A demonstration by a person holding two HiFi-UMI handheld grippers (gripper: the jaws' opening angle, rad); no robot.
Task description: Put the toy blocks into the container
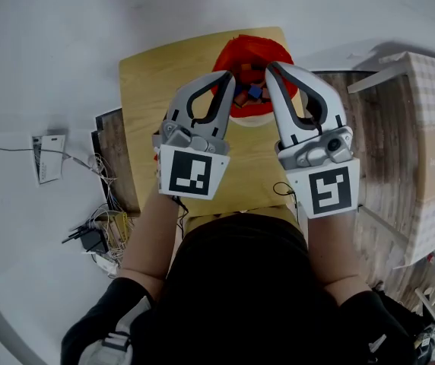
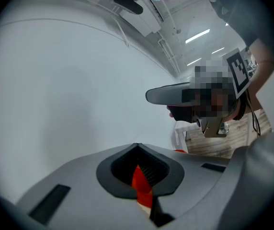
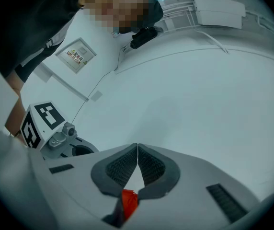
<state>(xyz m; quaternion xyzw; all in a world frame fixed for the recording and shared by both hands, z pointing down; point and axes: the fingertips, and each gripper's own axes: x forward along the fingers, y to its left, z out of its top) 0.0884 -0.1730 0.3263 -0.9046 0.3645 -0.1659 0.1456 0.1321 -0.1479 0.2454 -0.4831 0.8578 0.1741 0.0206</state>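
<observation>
Two grippers over one small wooden counter [image 1: 143,90], seen from head view. Red container [image 1: 240,50] at far end of counter, toward top of picture, partly hidden behind both grippers. Left gripper [image 1: 230,77] and right gripper [image 1: 271,68] side by side, tips over container. Fingers pressed fully together on both, nothing pinched. Only a red sliver through gap under pads in each gripper view, probably container below. Blocks [image 1: 255,91] already inside container, one blue, others dark, visible between the two grippers. No loose block seen on bare counter, but near half largely hidden by arms, marker cubes and person's body.

Judged step: empty-handed over container, so either finished or hunting for a leftover. To do well:
- Draw both grippers back clear of rim, no nudging container toward counter edge.
- Check near half of counter before calling it done.
- If a block turns up, open fingers wide first, close on flat sides, carry over middle of container, let go low.

Views:
- Head view alone for counter, container, blocks and cables on floor.
- Gripper views with none of that, mostly pale wall and ceiling lights, but settling finger state.
- Left gripper view also catching right gripper from the side.
- Right gripper view catching left marker cube.
</observation>
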